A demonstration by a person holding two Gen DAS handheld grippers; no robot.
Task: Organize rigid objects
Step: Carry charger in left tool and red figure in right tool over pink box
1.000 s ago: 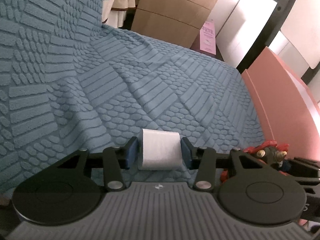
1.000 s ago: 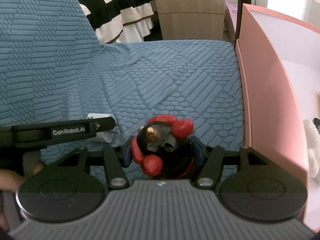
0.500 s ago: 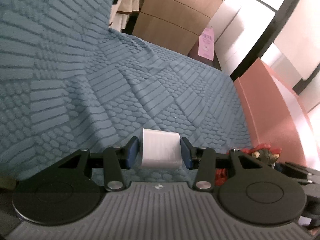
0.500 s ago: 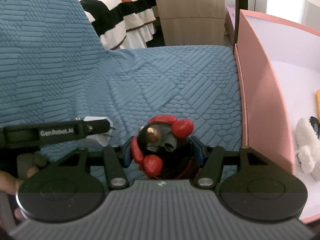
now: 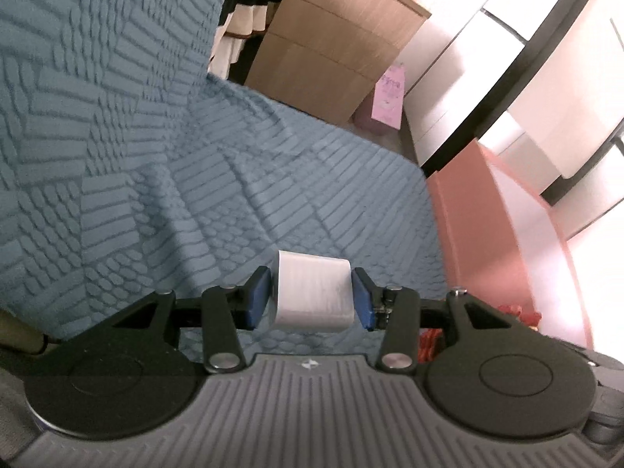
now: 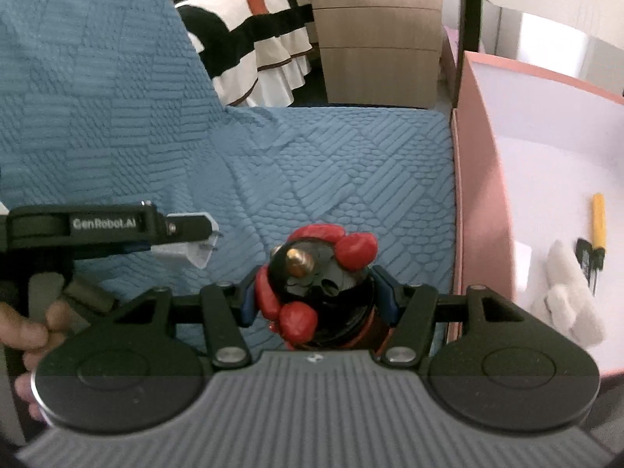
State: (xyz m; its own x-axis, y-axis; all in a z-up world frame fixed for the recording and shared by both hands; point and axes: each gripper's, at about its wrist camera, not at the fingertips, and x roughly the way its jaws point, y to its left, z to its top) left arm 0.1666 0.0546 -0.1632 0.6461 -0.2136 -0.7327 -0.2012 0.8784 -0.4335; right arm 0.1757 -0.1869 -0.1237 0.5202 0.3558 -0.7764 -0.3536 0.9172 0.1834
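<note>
The left gripper (image 5: 312, 298) has its blue pads clamped on a white block (image 5: 313, 292), held up off the blue textured cover (image 5: 273, 179). The right gripper (image 6: 318, 296) is squeezing a black-and-red toy figure (image 6: 318, 284) – also lifted above the cover, just beside the pink box (image 6: 481, 202), which holds a yellow screwdriver (image 6: 598, 222) and something white and fluffy.

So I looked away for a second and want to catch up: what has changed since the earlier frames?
Both grippers have lifted away from the blue quilted cover, which now looks farther below, and more of the pink box interior shows. The left gripper still clamps the white block; the right gripper still clamps the red and black toy figure. Nothing was released.
</note>
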